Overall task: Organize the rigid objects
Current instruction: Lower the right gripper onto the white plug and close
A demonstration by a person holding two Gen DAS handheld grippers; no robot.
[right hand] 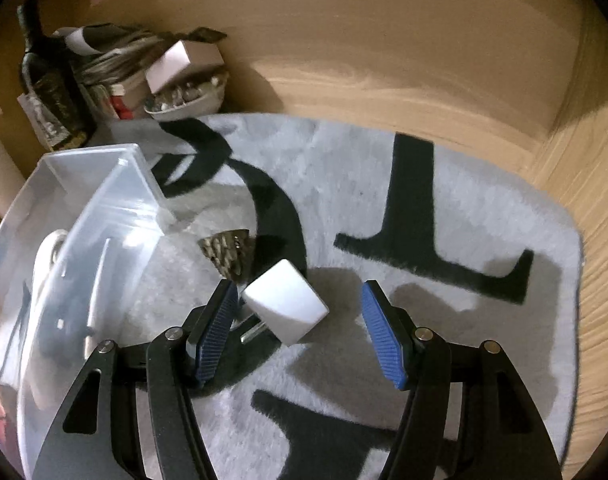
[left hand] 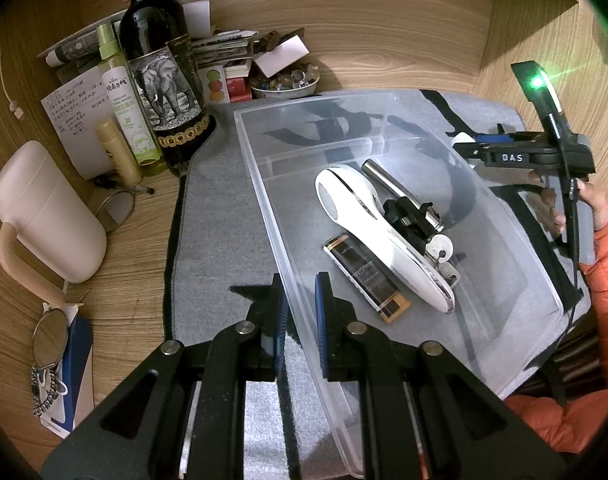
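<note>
Left gripper [left hand: 299, 312] clenched on the near-left wall of the clear plastic bin [left hand: 263, 184], which holds a white handheld device [left hand: 384, 240]; right gripper [right hand: 299, 332], jaws spread, straddles a white plug adapter [right hand: 285, 306] on the grey mat [right hand: 484, 220], right of the bin.

1. Wooden desk [left hand: 135, 280] is carrying everything.
2. Grey mat [right hand: 484, 208] is lying across it.
3. Clear bin [left hand: 263, 184] and white plug [right hand: 287, 304] are sitting on the mat.
4. Wine bottle [left hand: 159, 60] and pink jug [left hand: 43, 208] are crowding the left.
</note>
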